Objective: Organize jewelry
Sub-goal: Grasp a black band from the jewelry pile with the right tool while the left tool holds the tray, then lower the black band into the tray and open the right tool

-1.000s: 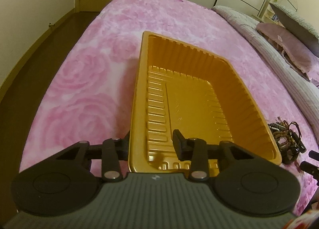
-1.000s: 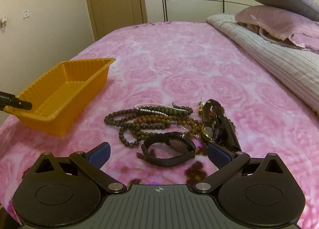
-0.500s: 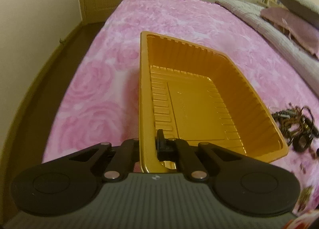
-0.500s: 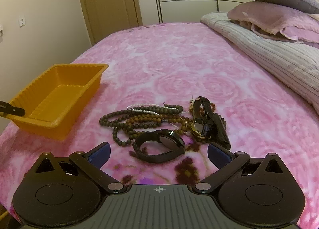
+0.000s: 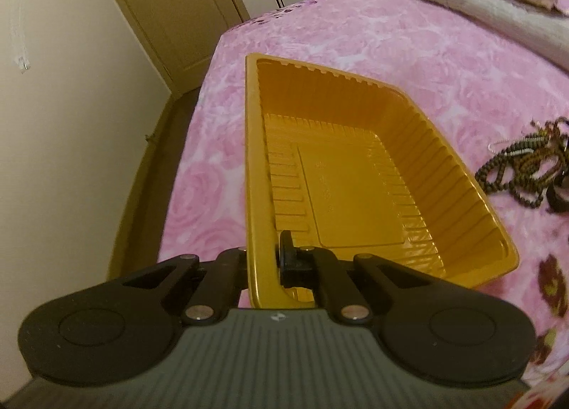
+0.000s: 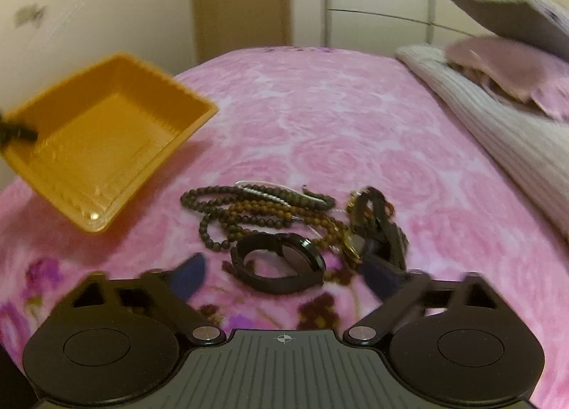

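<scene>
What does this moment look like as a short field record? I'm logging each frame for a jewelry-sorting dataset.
surface: pink rose-print bedspread
left gripper: shut on the near wall of the orange tray
tray state: tilted, lifted at the gripped end, nothing inside
right gripper: open, low over the jewelry pile
nearest item: black watch
other jewelry: dark bead strands, second black watch
tray position: left of the pile

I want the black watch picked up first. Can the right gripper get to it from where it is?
Probably yes. The right gripper is open, and the black watch lies on the pink bedspread just ahead, between its fingers. Nothing covers it, though the bead necklaces touch its far side.
</scene>
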The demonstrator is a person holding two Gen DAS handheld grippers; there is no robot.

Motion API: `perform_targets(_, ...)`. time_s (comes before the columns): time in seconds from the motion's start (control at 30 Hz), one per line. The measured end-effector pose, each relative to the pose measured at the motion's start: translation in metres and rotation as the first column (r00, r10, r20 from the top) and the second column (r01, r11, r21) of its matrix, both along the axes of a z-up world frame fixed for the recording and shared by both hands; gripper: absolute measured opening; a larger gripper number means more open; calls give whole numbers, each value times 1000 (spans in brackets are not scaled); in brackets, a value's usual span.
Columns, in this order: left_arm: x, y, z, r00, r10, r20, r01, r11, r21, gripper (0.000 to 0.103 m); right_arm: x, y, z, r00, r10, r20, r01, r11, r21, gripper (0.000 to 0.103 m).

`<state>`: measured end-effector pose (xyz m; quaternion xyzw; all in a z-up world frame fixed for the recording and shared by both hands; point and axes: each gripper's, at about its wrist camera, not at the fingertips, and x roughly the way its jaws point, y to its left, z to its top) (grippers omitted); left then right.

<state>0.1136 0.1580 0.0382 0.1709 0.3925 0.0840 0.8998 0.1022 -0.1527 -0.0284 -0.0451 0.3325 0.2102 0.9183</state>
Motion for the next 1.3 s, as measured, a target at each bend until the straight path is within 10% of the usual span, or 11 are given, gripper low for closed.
perform_targets(0.3, 6, -10, 4, 1000, -7, -9, 8, 999, 40, 3, 19, 19, -25, 981, 193, 18, -185, 960, -209, 83)
perform_targets(0.63, 6, -11, 3, 1000, -7, -5, 8, 999, 38, 3, 18, 24, -30, 974, 228, 17, -215, 940, -264, 47)
perform_targets(1.3, 6, -8, 4, 1000, -22, 0, 22, 999, 26, 3, 18, 58, 21, 966, 227, 120, -213, 970, -119, 37)
